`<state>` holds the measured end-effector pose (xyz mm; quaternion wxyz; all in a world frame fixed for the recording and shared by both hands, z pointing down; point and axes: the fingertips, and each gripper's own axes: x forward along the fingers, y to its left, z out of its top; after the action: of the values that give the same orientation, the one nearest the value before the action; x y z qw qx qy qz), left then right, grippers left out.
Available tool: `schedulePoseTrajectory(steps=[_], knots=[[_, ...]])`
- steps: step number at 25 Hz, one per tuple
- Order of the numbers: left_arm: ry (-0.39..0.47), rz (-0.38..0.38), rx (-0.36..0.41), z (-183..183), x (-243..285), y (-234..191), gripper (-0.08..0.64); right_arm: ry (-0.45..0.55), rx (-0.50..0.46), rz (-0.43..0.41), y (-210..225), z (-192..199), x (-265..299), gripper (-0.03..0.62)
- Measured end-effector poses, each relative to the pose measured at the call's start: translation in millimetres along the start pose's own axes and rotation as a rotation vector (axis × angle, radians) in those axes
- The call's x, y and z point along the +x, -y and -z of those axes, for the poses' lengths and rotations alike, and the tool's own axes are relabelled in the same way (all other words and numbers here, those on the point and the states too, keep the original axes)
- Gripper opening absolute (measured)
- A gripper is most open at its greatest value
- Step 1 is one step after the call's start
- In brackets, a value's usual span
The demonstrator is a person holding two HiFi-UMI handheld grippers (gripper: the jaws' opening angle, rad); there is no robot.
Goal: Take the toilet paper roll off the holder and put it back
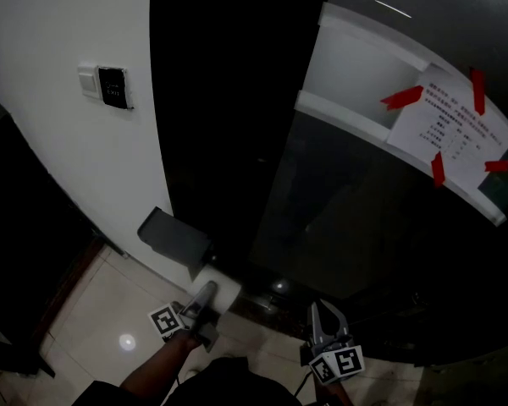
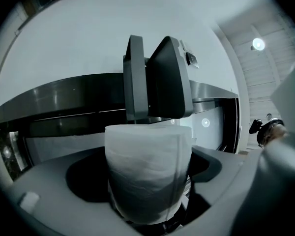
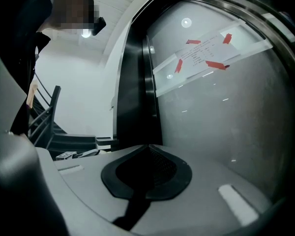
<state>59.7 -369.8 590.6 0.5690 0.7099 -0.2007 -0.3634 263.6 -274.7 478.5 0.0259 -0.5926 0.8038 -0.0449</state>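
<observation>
Left gripper (image 1: 205,299): jaws closed on the toilet paper roll (image 2: 147,166), one on each side, with the roll standing on end between them. The roll's top edge meets the lower edge of the grey holder (image 2: 157,80). I cannot tell whether it is on the holder's bar or free of it, since the bar is hidden behind the cover flaps. The roll's bottom is lost in shadow between the jaws. In the head view, the left gripper covers part of the roll.

Right gripper (image 3: 148,149): jaws together, nothing between them, held low and well apart from the holder, facing a dark glass panel (image 1: 364,210). On a white band across that panel is a printed notice (image 1: 453,125), taped with red strips, its print too small to read. A wall switch plate (image 1: 108,85) is on the white wall above the holder. The lighting is dim.
</observation>
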Motion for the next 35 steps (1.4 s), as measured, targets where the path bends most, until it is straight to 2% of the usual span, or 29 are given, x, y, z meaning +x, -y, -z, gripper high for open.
schedulePoseTrajectory(steps=[4,10,18,35], knots=[[-0.001,0.013,0.023,-9.2,3.3,0.6,0.453,-0.010,0.005,-0.008,2.8,3.4,5.0,0.014],[-0.004,0.046,-0.001,-12.8,6.7,-3.7,0.453,-0.014,0.005,-0.032,0.7,4.9,10.8,0.014],[0.093,0.078,-0.081,-33.6,9.9,-4.6,0.453,-0.012,0.005,-0.042,0.2,4.4,16.0,0.014],[0.154,0.045,-0.027,-100.3,-7.0,-2.0,0.453,-0.008,0.012,-0.122,-27.8,9.6,50.4,0.014]])
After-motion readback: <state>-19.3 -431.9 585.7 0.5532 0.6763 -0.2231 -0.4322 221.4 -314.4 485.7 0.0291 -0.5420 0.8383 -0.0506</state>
